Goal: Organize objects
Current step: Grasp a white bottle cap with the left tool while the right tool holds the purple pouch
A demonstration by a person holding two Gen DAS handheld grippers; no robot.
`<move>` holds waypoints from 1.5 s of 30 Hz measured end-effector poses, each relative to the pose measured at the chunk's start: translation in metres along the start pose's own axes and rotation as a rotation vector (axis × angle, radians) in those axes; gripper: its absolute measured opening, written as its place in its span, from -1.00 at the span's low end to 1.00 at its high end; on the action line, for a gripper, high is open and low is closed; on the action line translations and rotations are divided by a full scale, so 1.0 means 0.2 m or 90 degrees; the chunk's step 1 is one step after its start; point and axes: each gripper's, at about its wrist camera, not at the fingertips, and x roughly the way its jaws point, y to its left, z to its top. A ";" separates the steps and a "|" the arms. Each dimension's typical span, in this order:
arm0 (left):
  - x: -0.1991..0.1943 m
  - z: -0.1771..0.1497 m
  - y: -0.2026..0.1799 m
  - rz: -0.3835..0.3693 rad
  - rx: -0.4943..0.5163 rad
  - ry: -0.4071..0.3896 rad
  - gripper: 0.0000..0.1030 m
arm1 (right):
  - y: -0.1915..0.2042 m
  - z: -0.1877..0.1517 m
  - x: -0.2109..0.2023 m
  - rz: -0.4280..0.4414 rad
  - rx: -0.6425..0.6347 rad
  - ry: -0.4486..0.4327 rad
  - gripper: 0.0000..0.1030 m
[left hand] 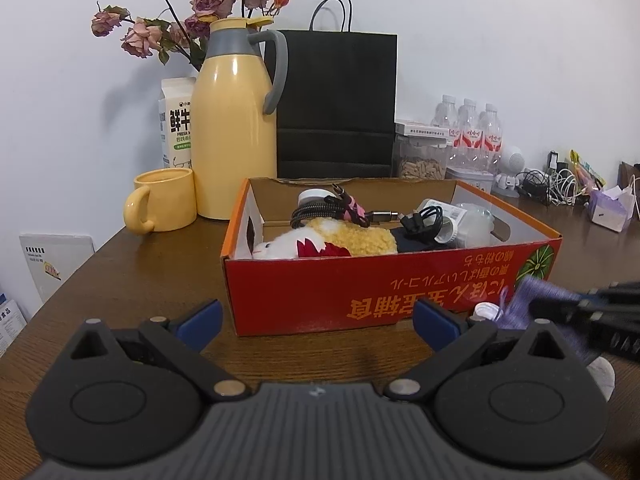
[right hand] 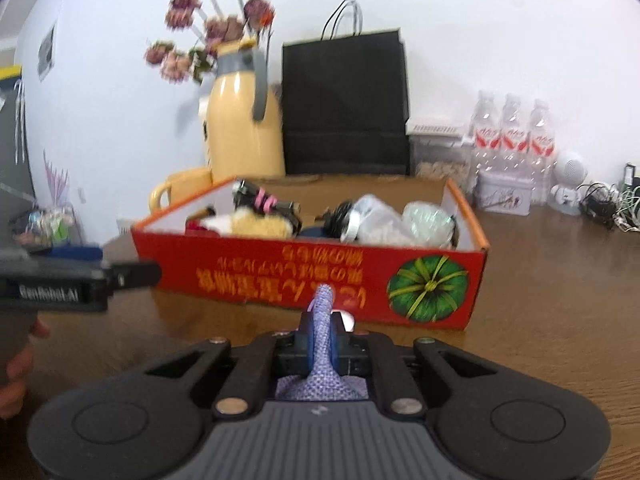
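A red cardboard box (left hand: 360, 292) stands open on the brown table. It holds a plush toy (left hand: 340, 240), coiled cables (left hand: 328, 210) and a white bottle (left hand: 456, 224). My right gripper (right hand: 322, 332) is shut on a purple knitted cloth (right hand: 322, 308), just in front of the box's (right hand: 280, 272) front wall. In the left wrist view that cloth (left hand: 534, 286) shows at the box's right front corner, beside a small white object (left hand: 484, 312). My left gripper (left hand: 318, 320) is open and holds nothing, a little short of the box front.
Behind the box stand a yellow thermos jug (left hand: 232, 128), a yellow mug (left hand: 160, 200), a milk carton (left hand: 176, 120), dried roses and a black paper bag (left hand: 336, 100). Water bottles (left hand: 472, 132), a snack jar and tangled chargers (left hand: 552, 188) fill the back right. The table edge runs along the left.
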 end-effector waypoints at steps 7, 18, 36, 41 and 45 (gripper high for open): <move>0.01 -0.01 -0.01 -0.009 -0.001 0.008 1.00 | -0.05 0.02 -0.08 -0.007 0.030 -0.059 -0.88; -0.12 -0.10 -0.16 -0.081 0.023 0.021 1.00 | -0.07 0.01 -0.16 -0.003 0.036 -0.085 -0.87; -0.15 -0.21 -0.45 -0.146 0.110 0.087 0.92 | -0.07 -0.03 -0.26 -0.002 0.019 -0.105 -0.87; -0.12 -0.21 -0.46 -0.156 0.102 0.104 0.64 | -0.07 -0.03 -0.27 0.001 0.018 -0.110 -0.87; -0.09 -0.21 -0.46 -0.170 0.086 0.124 -0.19 | -0.08 -0.03 -0.27 0.003 0.019 -0.113 -0.87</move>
